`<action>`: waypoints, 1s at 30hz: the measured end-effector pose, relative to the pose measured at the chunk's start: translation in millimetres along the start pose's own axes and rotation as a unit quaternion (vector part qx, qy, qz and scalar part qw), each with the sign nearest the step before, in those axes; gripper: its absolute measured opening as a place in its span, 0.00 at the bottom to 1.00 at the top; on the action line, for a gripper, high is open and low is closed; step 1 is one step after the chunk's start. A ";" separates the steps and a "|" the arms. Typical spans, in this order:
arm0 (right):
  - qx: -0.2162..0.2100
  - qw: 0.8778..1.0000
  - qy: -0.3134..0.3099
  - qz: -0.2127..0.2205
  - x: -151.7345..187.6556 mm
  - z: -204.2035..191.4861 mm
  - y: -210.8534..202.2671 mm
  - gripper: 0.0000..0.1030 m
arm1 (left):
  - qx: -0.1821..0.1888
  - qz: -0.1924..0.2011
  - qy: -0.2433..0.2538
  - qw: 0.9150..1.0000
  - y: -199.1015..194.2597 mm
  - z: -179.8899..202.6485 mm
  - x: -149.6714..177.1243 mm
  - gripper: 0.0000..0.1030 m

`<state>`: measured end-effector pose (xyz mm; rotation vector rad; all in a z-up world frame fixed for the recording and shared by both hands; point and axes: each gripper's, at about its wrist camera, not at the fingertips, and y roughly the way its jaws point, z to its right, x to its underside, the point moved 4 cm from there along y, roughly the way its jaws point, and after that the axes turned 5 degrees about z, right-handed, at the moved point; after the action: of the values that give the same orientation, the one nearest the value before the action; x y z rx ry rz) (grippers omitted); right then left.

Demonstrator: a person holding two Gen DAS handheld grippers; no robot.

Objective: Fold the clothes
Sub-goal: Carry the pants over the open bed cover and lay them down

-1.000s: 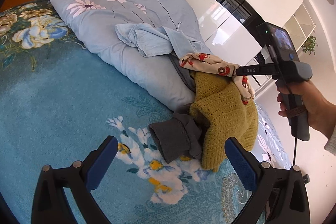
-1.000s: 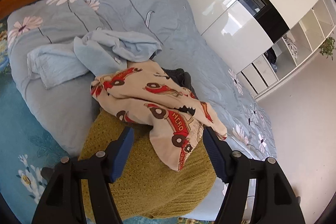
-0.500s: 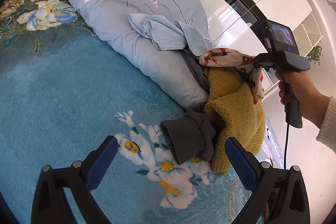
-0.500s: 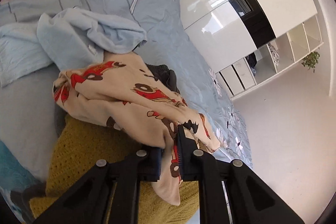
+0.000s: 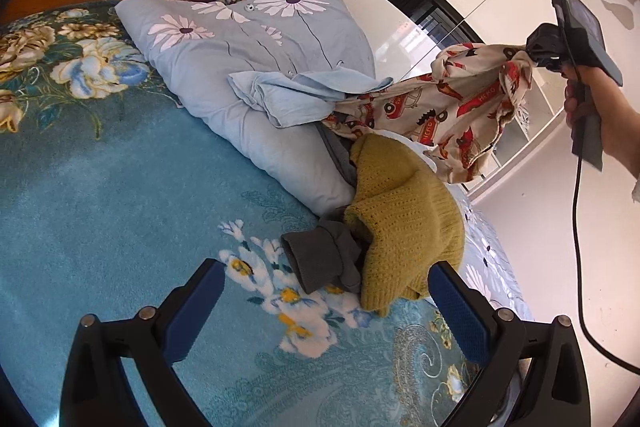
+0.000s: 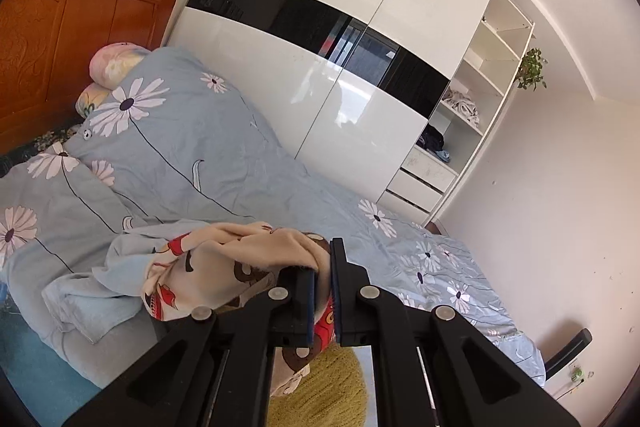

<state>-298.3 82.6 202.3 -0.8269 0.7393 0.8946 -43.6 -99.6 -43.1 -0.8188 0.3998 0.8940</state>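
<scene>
right gripper: jaws pinched tight on car-print garment; cloth is held up off the pile, one end trailing under the lt blue shirt.
left gripper: jaws spread wide, nothing betw. them, hung over teal floral blanket.
mustard knit sweater: heaped on bed edge, below the lifted garment.
grey garment: cuff seen beside & partly under sweater.
daisy-print quilt: bunched behind pile.
white wardrobe: in bkgd.
</scene>
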 end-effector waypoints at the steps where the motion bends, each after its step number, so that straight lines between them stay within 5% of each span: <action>1: -0.001 1.000 -0.001 0.006 -8.7 5.5 -12.5 0.06 | 0.002 0.000 0.002 1.000 -8.3 4.7 -0.1 1.00; 10: -0.036 0.998 0.035 0.046 -60.9 78.4 -143.4 0.06 | 0.008 -0.009 0.010 1.000 -81.7 36.6 9.2 1.00; 15: -0.122 0.988 0.069 -0.061 -13.6 105.1 -167.3 0.06 | -0.007 -0.039 0.019 0.999 -107.1 45.1 29.7 1.00; 21: -0.233 0.931 0.187 -0.213 126.8 120.9 -163.5 0.06 | -0.045 -0.060 0.050 0.996 -137.1 44.2 66.0 1.00; 27: -0.298 0.879 0.222 -0.299 264.5 101.1 -167.8 0.06 | -0.078 -0.071 0.064 0.992 -158.9 40.7 80.0 1.00; 30: -0.340 0.839 0.264 -0.332 308.6 73.7 -176.2 0.07 | -0.088 -0.052 0.063 0.993 -172.2 42.5 72.9 1.00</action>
<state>5.0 191.6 35.4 -1.8842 0.5181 0.2570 138.0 -90.4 17.8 -1.0526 0.3889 0.7897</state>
